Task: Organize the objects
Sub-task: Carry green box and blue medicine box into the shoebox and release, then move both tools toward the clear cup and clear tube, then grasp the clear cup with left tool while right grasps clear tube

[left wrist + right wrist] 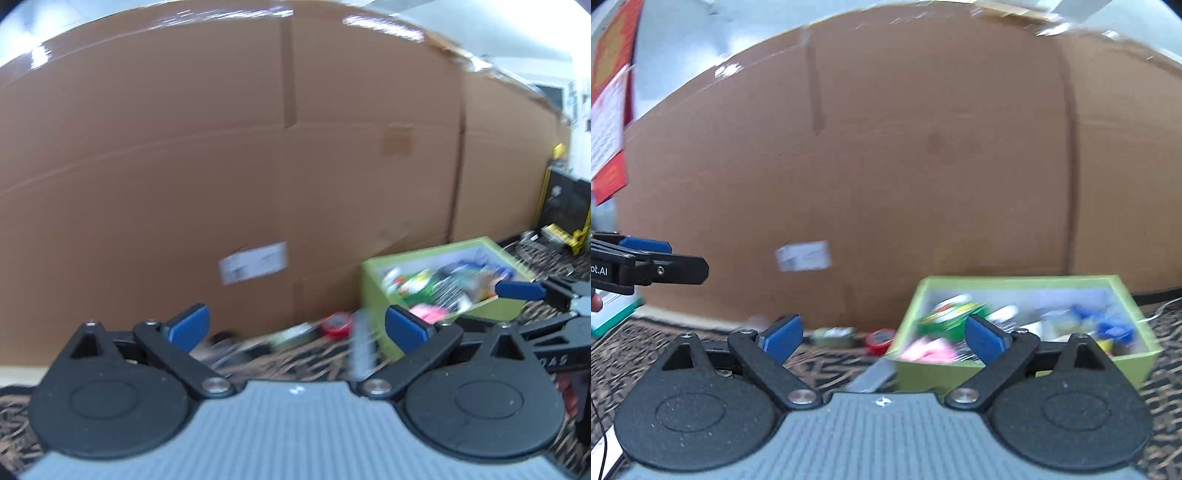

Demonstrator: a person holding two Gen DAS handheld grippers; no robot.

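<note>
Against a tall brown cardboard wall (905, 166), a lime-green open box (1027, 363) crammed with mixed small items sits on the patterned tabletop (834, 363), a red tape roll (880, 340) loose beside it. Left gripper (297, 326) and right gripper (882, 338) both stand jaws apart, empty. Gathering strays calls for slower, steadier approaches. Only ".AI" reads on the left gripper; the white label (804, 255) is blurred

A lime-green box (1015, 365) is sitting just beyond the blue fingertips (984, 341), holding green, pink, white and blue items. Behind is standing brown cardboard (886, 166); a red roll (880, 340) is lying on brown-black patterned cloth (820, 363).
</note>
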